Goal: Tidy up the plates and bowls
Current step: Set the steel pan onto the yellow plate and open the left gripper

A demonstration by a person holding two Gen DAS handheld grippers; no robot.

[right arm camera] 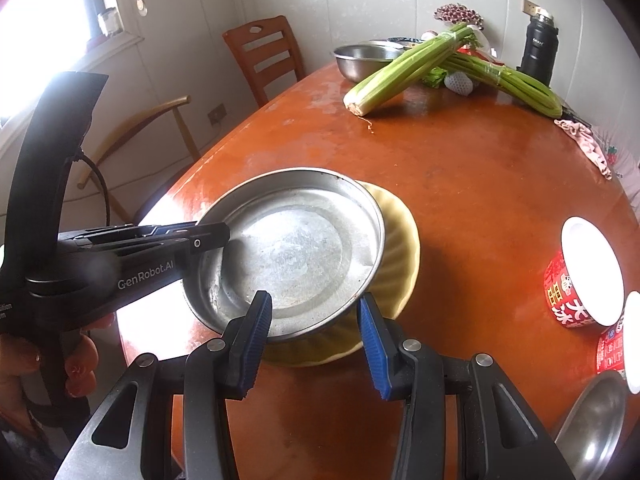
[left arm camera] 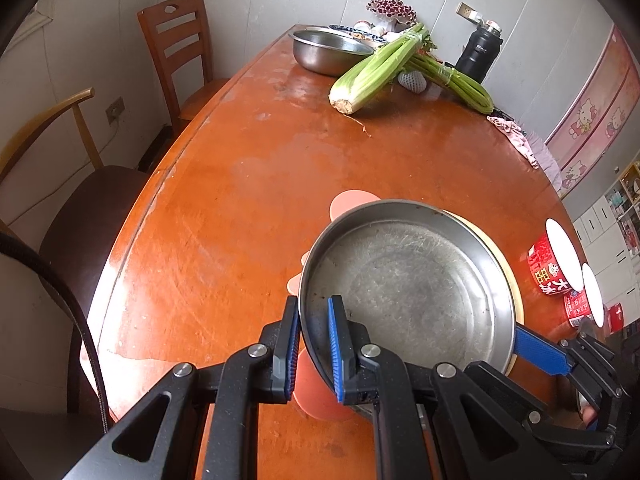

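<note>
The left gripper [left arm camera: 314, 344] was clamped on the near-left rim of a shallow steel plate [left arm camera: 408, 280], one blue pad inside the wall and one outside. The steel plate sat tilted on a pale yellow fluted plate [right arm camera: 400, 248], which rested on the orange wooden table [left arm camera: 248, 200] and showed along the steel plate's right and near edges. In the left wrist view, pink scalloped pieces [left arm camera: 352, 202] peeked out from under the steel plate on its far and left sides; what they were could not be told.

The right gripper [right arm camera: 316, 340] stood with its jaws spread wide at the near edge of the stack, the steel plate's rim between the pads but not visibly pinched.

To the right, well apart from the stack, stood a red printed paper bowl [right arm camera: 572, 296] with a white lid, a second red container [right arm camera: 610, 350] just beside it, and the rim of another steel dish [right arm camera: 592, 428] at the lower right corner.

At the far end lay two celery bunches [left arm camera: 380, 68], crossed, leaning against a deep steel bowl [left arm camera: 324, 50]. Near them were a foam-netted fruit [left arm camera: 412, 80], a black flask [left arm camera: 478, 54], a dark red flower cluster [left arm camera: 390, 10] and a crumpled pink cloth [left arm camera: 512, 132]. Two wooden chairs [left arm camera: 176, 52] stood along the table's left side.
</note>
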